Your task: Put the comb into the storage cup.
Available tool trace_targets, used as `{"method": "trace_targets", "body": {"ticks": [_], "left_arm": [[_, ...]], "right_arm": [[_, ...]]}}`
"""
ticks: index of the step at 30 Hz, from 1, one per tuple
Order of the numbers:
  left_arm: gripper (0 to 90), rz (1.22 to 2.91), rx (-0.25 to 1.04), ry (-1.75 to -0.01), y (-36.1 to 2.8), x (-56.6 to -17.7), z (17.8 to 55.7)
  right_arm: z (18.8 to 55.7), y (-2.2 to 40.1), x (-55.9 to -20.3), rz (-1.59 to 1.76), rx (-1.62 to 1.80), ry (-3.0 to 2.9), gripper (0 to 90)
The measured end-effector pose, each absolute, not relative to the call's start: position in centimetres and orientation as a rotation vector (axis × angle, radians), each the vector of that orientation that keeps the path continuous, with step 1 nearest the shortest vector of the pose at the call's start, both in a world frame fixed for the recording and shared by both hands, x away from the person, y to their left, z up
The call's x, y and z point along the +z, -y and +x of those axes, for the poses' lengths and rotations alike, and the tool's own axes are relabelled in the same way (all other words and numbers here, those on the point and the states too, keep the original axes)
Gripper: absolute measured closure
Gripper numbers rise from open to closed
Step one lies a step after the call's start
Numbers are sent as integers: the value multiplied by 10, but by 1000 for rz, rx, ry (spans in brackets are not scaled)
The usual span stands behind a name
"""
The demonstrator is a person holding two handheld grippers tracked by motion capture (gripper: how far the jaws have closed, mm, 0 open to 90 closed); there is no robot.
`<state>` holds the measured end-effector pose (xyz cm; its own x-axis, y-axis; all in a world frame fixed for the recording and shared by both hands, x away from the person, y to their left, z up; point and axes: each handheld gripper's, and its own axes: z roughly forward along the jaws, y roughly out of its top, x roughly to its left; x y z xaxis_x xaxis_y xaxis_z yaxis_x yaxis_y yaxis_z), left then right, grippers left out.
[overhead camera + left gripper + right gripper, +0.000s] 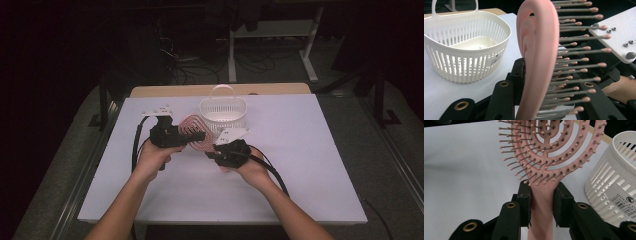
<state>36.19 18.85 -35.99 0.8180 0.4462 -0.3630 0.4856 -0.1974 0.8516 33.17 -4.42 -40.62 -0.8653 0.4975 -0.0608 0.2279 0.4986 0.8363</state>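
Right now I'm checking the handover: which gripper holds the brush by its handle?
The right gripper, clamped on the pink hairbrush handle; the left gripper grips its head.

The right gripper [541, 202] rises from six o'clock, its two black jaws closed on the handle of a pink vented hairbrush [546, 157], one pad pressing each side of the neck just below the head. The brush head fans out toward twelve o'clock, its curved ribs set with ball-tipped bristles that face the camera and lean toward nine o'clock. At three to four o'clock stands a white slotted plastic basket [614, 177], close beside the brush, bearing a barcode label. A white table surface [461, 170] spreads from nine o'clock.
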Motion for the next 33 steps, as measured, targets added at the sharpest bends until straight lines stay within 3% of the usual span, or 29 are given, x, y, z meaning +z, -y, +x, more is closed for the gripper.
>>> {"method": "trace_targets", "body": {"ticks": [12, 22, 33], "left_arm": [[645, 1826, -24, -704, -189, -360, 361], [645, 1814, -6, -706, -195, -358, 362], [645, 1799, 14, -715, -204, -356, 363]], "right_arm": [[332, 45, -405, 620, 1324, -2445, 629], [335, 48, -405, 669, 1360, -2434, 418], [338, 56, -406, 727, 1357, -2454, 278]]}}
